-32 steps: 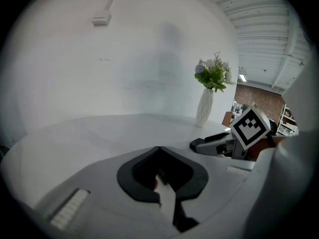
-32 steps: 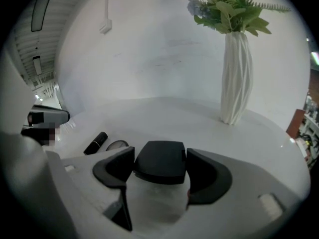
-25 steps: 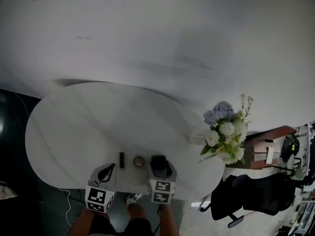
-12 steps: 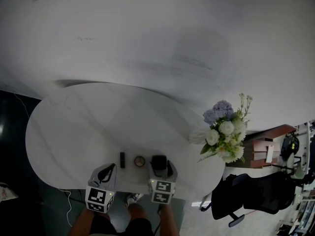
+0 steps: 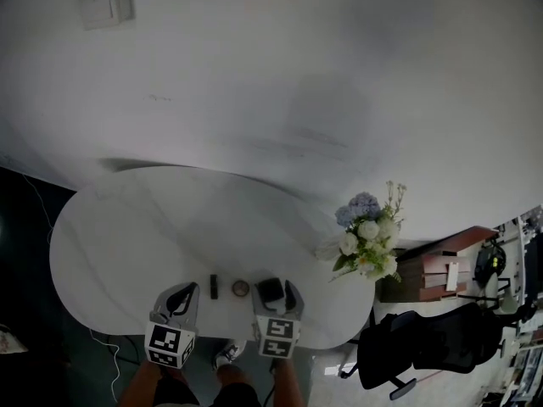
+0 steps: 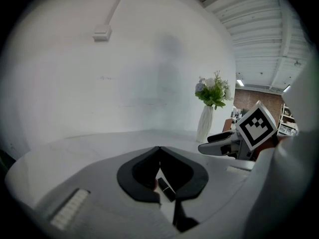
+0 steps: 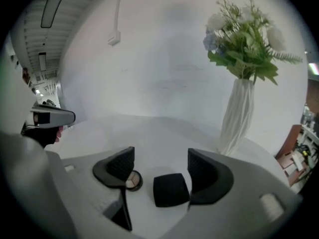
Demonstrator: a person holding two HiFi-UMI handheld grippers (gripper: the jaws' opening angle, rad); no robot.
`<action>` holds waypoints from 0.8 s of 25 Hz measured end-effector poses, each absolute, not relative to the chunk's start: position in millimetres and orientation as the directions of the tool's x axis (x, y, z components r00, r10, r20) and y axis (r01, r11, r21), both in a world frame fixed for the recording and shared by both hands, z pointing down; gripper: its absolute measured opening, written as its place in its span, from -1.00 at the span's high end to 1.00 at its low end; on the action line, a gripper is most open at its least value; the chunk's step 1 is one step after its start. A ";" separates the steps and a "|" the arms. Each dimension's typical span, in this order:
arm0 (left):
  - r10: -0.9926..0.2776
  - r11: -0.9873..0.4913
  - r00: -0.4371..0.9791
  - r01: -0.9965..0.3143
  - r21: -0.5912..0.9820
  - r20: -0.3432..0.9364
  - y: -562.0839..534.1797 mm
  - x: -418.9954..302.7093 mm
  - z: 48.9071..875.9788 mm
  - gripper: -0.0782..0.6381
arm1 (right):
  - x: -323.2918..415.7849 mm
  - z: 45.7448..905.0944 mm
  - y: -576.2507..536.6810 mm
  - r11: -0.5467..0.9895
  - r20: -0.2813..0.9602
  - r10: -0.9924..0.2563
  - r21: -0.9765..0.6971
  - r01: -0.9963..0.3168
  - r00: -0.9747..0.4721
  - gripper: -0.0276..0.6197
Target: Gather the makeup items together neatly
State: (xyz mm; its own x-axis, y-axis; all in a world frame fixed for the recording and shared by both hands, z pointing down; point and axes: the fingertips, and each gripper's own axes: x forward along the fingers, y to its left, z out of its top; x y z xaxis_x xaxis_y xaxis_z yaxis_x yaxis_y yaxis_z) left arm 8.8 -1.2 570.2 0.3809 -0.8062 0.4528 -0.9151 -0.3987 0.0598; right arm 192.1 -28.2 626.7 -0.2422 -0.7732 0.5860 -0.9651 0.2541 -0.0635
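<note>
The lipstick (image 5: pixel 214 287), beside the left gripper (image 6: pixel 159 149) whose jaws were pressed together on nothing, lay just left of the round compact (image 5: pixel 240 288) on the white table (image 5: pixel 110 244). Just right of the compact, the black case (image 5: pixel 270 289) sat between the right gripper's (image 7: pixel 160 166) spread jaws.

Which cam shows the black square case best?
Right gripper view: the black case lies large, unblocked between the open jaws of the right tool. Head view shows a tiny dark speck; left gripper view doesn't show it.
</note>
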 end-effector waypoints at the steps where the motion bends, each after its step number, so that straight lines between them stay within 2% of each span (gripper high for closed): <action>1: -0.812 -0.402 0.384 -0.914 0.056 0.439 -3.4 7.5 561.4 0.76 | 189.2 615.6 -29.3 0.258 0.571 -0.784 -0.061 -0.964 -0.246 -0.10; 9: -0.847 -0.442 0.423 -0.897 0.016 0.321 -9.4 -3.7 484.9 0.76 | 179.5 523.4 -27.7 0.226 0.417 -0.883 -0.026 -0.974 -0.216 -0.09; 11: -0.852 -0.450 0.432 -0.893 0.008 0.294 -9.8 -6.8 467.2 0.76 | 177.0 500.2 -25.6 0.215 0.373 -0.905 -0.014 -0.976 -0.205 -0.03; 13: -0.855 -0.460 0.443 -0.888 0.000 0.269 -10.1 -9.2 450.7 0.76 | 174.7 479.0 -22.7 0.202 0.335 -0.923 0.000 -0.979 -0.190 0.22; 18: -0.851 -0.491 0.476 -0.871 -0.019 0.223 -9.4 -12.2 423.1 0.76 | 164.6 442.3 -10.7 0.189 0.269 -0.947 0.033 -0.981 -0.173 0.57; 20: -0.849 -0.500 0.485 -0.865 -0.022 0.210 -10.0 -14.0 414.7 0.76 | 158.3 431.9 -5.9 0.196 0.248 -0.952 0.045 -0.980 -0.179 0.63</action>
